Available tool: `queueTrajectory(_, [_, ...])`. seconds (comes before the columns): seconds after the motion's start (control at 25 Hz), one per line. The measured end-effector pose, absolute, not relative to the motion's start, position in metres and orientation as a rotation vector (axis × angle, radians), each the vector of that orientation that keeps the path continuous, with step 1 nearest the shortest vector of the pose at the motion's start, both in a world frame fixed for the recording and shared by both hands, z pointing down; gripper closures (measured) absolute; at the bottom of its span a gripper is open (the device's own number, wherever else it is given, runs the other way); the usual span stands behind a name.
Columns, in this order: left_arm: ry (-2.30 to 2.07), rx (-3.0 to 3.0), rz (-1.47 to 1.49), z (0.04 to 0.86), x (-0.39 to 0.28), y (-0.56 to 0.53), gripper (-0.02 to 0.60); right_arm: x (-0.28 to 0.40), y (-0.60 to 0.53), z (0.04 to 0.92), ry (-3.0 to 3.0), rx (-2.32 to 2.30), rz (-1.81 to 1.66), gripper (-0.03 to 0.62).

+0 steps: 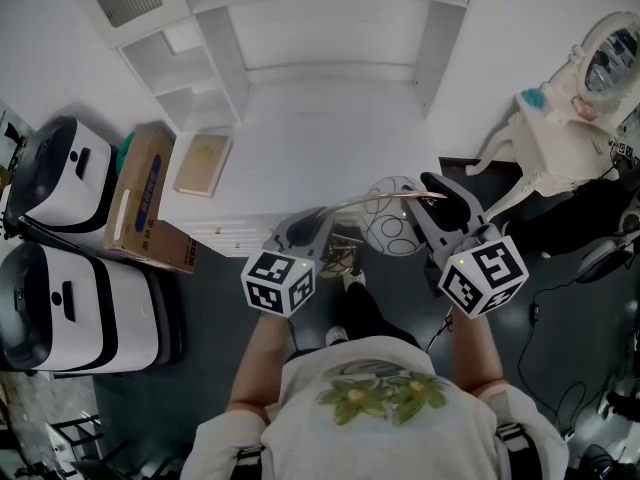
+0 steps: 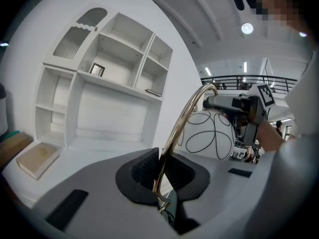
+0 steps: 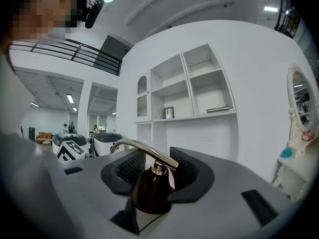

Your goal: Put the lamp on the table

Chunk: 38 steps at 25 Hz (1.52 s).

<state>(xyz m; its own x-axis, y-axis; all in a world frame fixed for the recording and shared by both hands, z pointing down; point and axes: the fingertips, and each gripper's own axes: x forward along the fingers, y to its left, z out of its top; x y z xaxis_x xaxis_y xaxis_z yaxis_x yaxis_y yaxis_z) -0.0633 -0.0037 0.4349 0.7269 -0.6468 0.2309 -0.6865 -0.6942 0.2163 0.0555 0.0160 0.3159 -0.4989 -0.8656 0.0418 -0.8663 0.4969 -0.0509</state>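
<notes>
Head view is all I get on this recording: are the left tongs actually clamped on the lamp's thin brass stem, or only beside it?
Observer: Clamped. The left gripper view shows the left tongs shut on the thin curved brass stem, low on it.
Operator: And the right tongs?
Observer: The right tongs grip the dark bronze cap where the stem meets the white globe shade with black loops.
Operator: Anything on the shelves?
Observer: A small picture frame stands in one compartment of the white shelf unit, and a flat book lies in the next.
</notes>
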Motion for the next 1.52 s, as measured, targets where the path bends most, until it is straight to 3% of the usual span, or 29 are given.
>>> queueTrajectory(1.52, [-1.051,2.662,0.210,0.408,-0.052,-0.149,0.535,0.065,-0.126,0.290,-2.720,1.573,0.050,0.427])
